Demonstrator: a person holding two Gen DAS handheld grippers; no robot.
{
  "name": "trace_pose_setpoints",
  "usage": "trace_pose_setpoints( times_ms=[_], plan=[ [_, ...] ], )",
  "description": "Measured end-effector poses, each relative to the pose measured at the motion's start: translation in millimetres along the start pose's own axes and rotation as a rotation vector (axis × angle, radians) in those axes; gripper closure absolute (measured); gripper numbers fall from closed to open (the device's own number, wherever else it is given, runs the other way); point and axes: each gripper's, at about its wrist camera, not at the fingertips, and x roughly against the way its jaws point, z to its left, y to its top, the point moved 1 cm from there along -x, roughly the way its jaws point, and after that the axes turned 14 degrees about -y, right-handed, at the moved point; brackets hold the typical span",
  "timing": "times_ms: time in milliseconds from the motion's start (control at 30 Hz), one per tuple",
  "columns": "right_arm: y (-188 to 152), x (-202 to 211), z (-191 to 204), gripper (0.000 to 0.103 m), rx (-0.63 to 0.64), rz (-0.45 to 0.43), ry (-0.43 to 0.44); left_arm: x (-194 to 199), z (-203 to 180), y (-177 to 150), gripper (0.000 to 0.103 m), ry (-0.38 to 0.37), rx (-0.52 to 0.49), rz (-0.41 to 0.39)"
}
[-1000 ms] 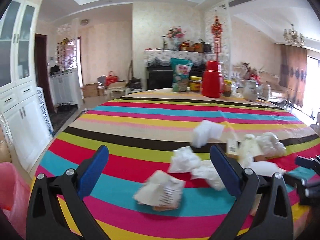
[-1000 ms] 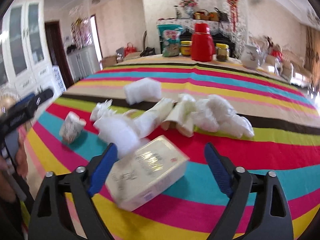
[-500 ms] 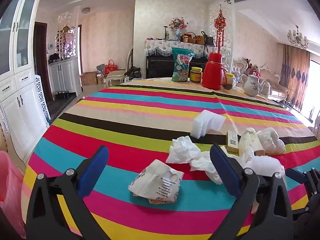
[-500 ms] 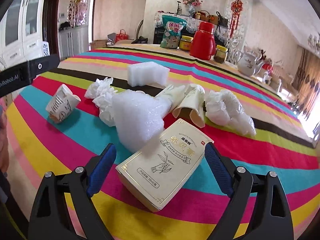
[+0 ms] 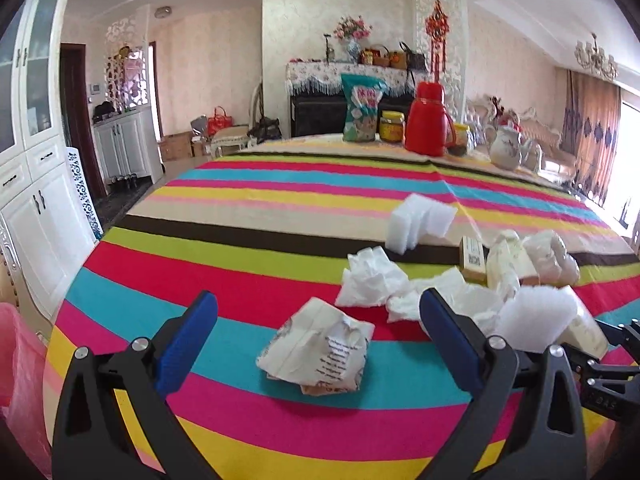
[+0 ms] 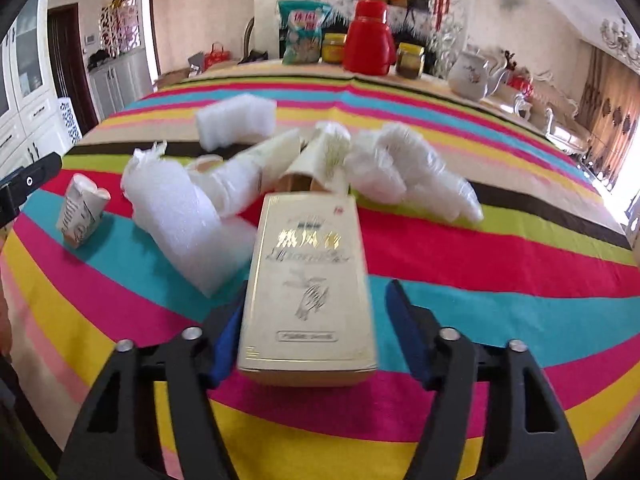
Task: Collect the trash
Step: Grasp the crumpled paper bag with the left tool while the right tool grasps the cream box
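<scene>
Trash lies on a striped tablecloth point(image 5: 248, 216). In the left wrist view a crumpled printed paper cup point(image 5: 318, 350) lies between the fingers of my open left gripper point(image 5: 318, 326). Crumpled tissue point(image 5: 372, 278), a foam block point(image 5: 420, 222) and plastic wrap point(image 5: 554, 254) lie beyond it. In the right wrist view a cream box with gold print point(image 6: 310, 280) lies between the fingers of my open right gripper point(image 6: 316, 320); the left pad touches its side, the right pad stands apart. A foam sheet point(image 6: 180, 216), paper cups point(image 6: 316, 160) and plastic wrap point(image 6: 404, 168) lie behind the box.
A pink bag point(image 5: 18, 376) hangs at the left table edge. At the far side stand a red thermos point(image 5: 428, 120), a snack bag point(image 5: 362, 110), jars point(image 5: 392, 126) and a white teapot point(image 5: 508, 148). White cabinets point(image 5: 36, 184) line the left wall.
The right gripper has moved forward and turned so the cream box now lies lengthwise between its fingers, which have narrowed. The left gripper has drawn closer to the crumpled cup.
</scene>
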Motion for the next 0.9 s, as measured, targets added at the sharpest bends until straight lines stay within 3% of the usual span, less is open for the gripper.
trace_pose_setpoints(
  times_ms=[100, 267, 433, 567, 767, 900],
  plan=[
    [-1.0, 0.4, 1.9, 0.053, 0.005, -0.007, 0.018, -4.1, 2.5, -2.1, 0.005, -0.015, 0.021, 0.024],
    [-1.0, 14.5, 5.5, 0.054, 0.02, -0.071, 0.03, -10.5, 7.7, -5.7, 0.012, 0.003, 0.025, 0.06],
    [0.3, 14.8, 4.8, 0.054, 0.018, -0.065, 0.057, -30.6, 10.6, -13.2, 0.02, 0.018, 0.025, 0.144],
    [1.7, 17.5, 2.8, 0.054, 0.011, -0.073, 0.065, -45.0, 10.6, -20.4, 0.035, 0.006, 0.026, 0.215],
    [4.2, 21.5, -3.4, 0.054, -0.01, -0.088, 0.07, -35.4, -2.8, -20.9, 0.055, 0.04, -0.067, 0.16],
    [5.6, 20.9, -4.7, 0.054, -0.021, -0.087, 0.075, -31.3, -4.2, -19.1, 0.057, 0.044, -0.09, 0.147]
  ],
)
